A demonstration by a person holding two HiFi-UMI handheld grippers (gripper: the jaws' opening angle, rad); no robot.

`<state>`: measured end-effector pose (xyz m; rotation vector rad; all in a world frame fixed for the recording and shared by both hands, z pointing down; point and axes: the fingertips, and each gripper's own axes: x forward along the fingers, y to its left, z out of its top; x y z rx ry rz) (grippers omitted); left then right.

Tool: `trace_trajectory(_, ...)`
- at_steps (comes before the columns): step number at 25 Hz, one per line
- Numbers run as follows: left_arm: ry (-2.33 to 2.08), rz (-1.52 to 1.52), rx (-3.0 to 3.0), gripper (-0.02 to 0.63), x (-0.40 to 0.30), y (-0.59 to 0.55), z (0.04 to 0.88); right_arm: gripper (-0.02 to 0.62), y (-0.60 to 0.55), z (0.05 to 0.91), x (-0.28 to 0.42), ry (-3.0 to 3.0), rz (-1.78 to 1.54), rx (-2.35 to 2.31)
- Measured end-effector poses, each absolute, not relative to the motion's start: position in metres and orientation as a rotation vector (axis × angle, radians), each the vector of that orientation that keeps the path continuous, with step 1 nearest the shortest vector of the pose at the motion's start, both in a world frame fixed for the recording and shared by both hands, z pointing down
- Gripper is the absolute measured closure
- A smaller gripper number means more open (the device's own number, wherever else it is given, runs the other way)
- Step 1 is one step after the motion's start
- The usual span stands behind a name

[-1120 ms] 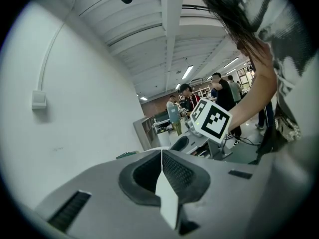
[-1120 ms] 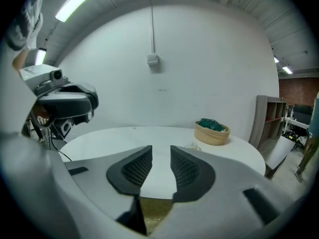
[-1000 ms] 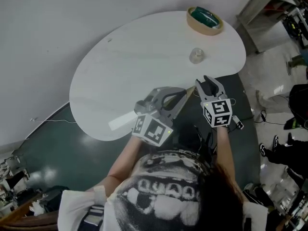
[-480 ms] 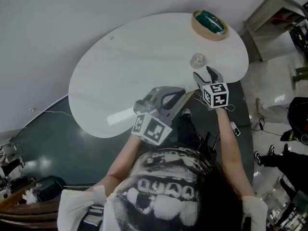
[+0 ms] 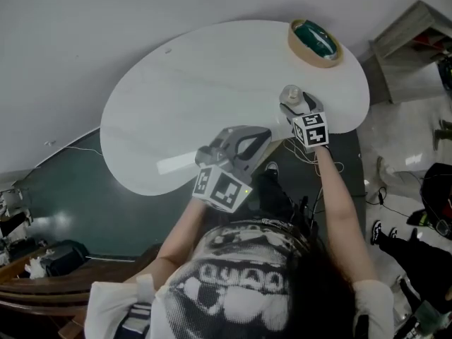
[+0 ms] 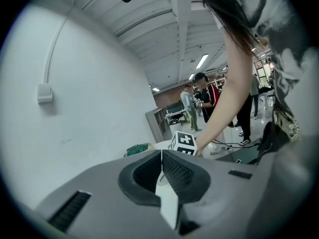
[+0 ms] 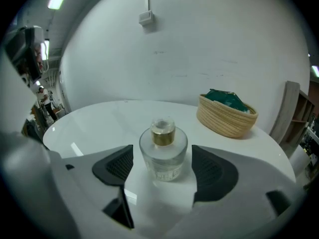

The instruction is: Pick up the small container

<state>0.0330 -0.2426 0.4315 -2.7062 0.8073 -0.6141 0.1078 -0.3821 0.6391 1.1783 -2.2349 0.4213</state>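
Here, small container (image 7: 163, 146) between right gripper (image 7: 162, 172) jaws just opened, left gripper (image 6: 162, 172) closed, green-filled basket (image 7: 227, 117) beyond.

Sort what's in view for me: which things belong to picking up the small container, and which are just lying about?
In the job:
- bottle, standing on the table
- right claw, jaws just opened, either side of the bottle, not touching it

Lying about:
- basket with something green in it
- left claw, shut, empty

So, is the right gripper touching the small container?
Apart. In the right gripper view the right gripper has just been opening its jaws; the small container stands between them, a gap each side.
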Motion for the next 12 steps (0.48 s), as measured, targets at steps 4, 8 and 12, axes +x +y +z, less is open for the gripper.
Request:
trace_trajectory(4,0.849,-0.643,-2.699,0.6,0.029,-0.246,0.435,0.232,-0.393,0.652,0.098,-2.214,0.36,1.078)
trace_trajectory(8,0.891,-0.668,-2.691,0.6,0.02,-0.248,0.439,0.233,-0.398,0.661,0.094,-2.206,0.383,1.047)
trace_trajectory(12,0.926,-0.69,-2.684,0.6,0.013,-0.251,0.44,0.239,-0.4,0.67,0.092,-2.194,0.395,1.037)
